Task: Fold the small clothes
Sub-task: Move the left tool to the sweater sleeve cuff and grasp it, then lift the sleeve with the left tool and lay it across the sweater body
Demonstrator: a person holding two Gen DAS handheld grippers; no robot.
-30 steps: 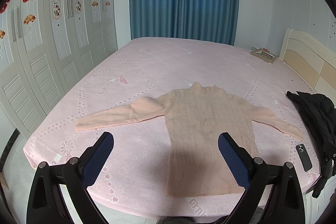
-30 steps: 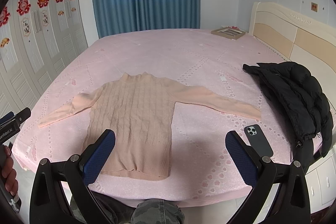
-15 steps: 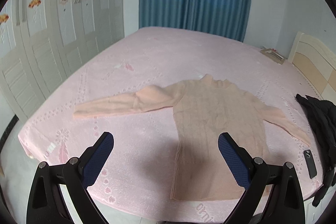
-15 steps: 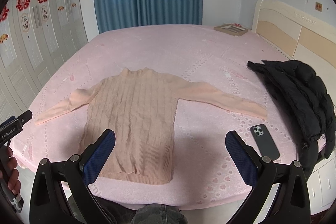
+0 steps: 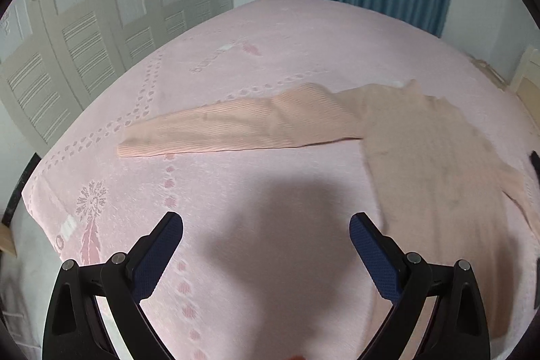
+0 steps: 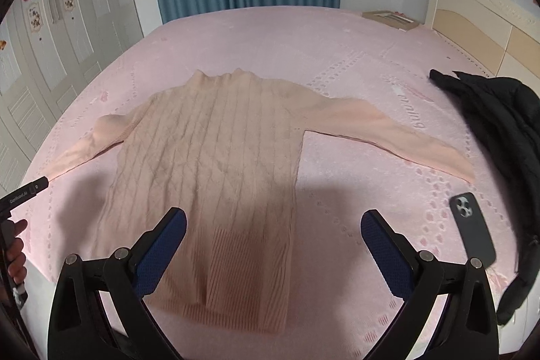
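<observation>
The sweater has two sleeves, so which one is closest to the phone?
The sleeve stretched out on the sweater's right side in the right wrist view. Its cuff ends just above the phone, beside the black jacket. The other sleeve points toward the wardrobe.

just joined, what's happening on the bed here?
A person holds a gripper in each hand over a peach sweater spread flat, sleeves out, on the pink bed. No fold is made yet. The left gripper is open, facing the left sleeve; the right gripper is open above the hem.
</observation>
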